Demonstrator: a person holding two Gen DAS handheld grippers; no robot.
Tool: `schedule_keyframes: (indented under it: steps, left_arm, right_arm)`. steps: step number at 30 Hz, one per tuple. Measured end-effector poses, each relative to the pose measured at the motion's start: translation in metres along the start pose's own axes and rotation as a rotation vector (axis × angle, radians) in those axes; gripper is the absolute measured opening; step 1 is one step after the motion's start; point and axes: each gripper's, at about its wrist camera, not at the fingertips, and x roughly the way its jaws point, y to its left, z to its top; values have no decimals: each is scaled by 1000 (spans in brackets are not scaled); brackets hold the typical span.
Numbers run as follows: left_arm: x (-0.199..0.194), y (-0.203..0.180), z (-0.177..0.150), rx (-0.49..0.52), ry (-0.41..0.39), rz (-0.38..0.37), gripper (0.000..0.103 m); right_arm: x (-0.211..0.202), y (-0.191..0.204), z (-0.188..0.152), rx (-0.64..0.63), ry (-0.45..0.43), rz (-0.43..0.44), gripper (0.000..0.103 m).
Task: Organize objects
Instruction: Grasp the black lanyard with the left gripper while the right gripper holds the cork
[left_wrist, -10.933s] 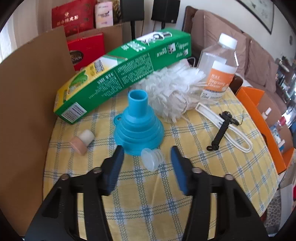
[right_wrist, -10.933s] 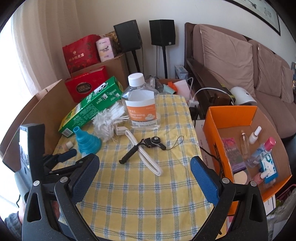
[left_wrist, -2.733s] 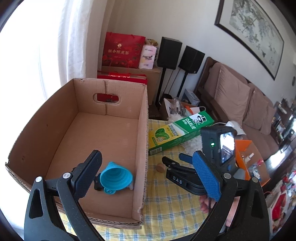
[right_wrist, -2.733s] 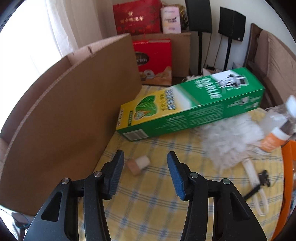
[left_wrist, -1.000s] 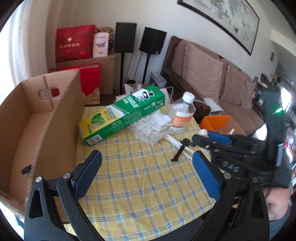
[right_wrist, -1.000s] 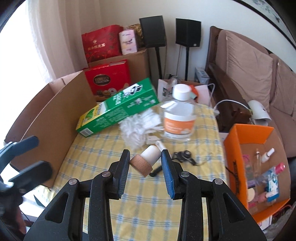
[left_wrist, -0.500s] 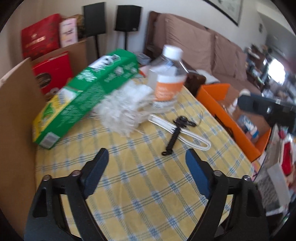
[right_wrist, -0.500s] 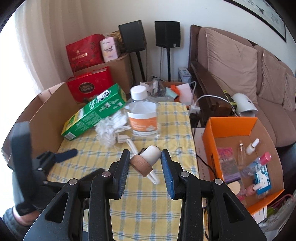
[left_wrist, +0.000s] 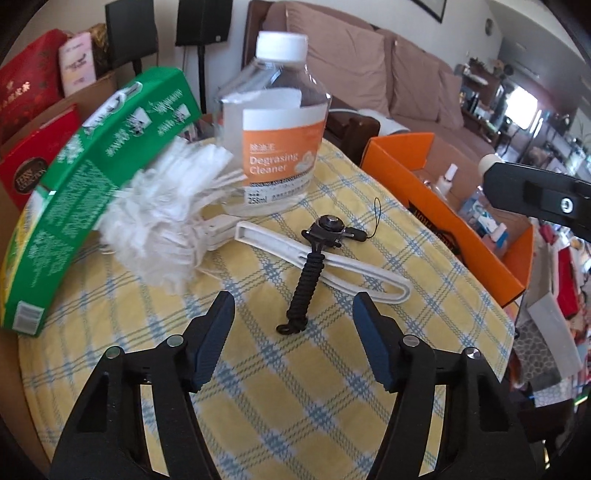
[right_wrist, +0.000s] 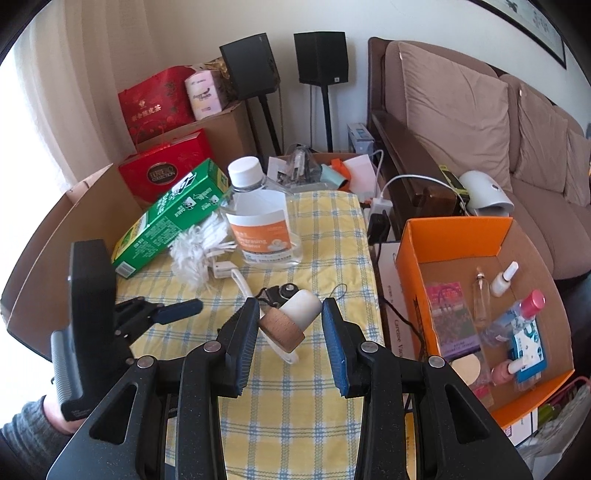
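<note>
Your table (right_wrist: 325, 424), under a yellow checked cloth, stands between a cardboard box (right_wrist: 55, 236) to its left and an orange box (right_wrist: 454, 236) to its right; a brown sofa (right_wrist: 461, 110) lies beyond. On the table, from the left: a green carton (left_wrist: 92, 177), a white duster (left_wrist: 162, 218), a cleaner bottle (left_wrist: 277, 147).

Your left tool (left_wrist: 291, 328) tilts down over a black lanyard (left_wrist: 310, 280); its jaws, just closing, stand apart and grip nothing. The lanyard's long axis runs away from you.

Your right tool (right_wrist: 290, 328) clamps a cork-based stopper (right_wrist: 291, 317), white end pointing up and right.
</note>
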Motion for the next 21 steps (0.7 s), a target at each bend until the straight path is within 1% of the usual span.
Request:
schedule_keyframes:
  steps: [1, 3, 5, 6, 7, 9, 16, 21]
  left_arm:
    - [3, 0, 1, 2, 9, -5, 56]
    - [7, -1, 2, 9, 20, -12, 44]
    - [9, -3, 3, 31, 23, 0, 37]
    - [9, -5, 3, 44, 27, 10, 30]
    - [9, -5, 3, 48, 28, 17, 26]
    - [8, -6, 2, 52, 29, 19, 11]
    - [-11, -10, -1, 45, -22, -16, 10]
    - [-42, -14, 10, 34, -94, -36, 10]
  right_arm:
    - [1, -2, 0, 2, 2, 0, 34]
    - [2, -4, -1, 4, 4, -2, 34]
    - [3, -5, -1, 9, 7, -3, 34]
    - [4, -6, -1, 11, 8, -3, 34]
    - [4, -7, -1, 12, 8, -3, 34]
    - [5, -7, -1, 12, 11, -3, 34]
    - [4, -4, 0, 8, 7, 2, 34]
    - [-3, -1, 4, 5, -8, 2, 34]
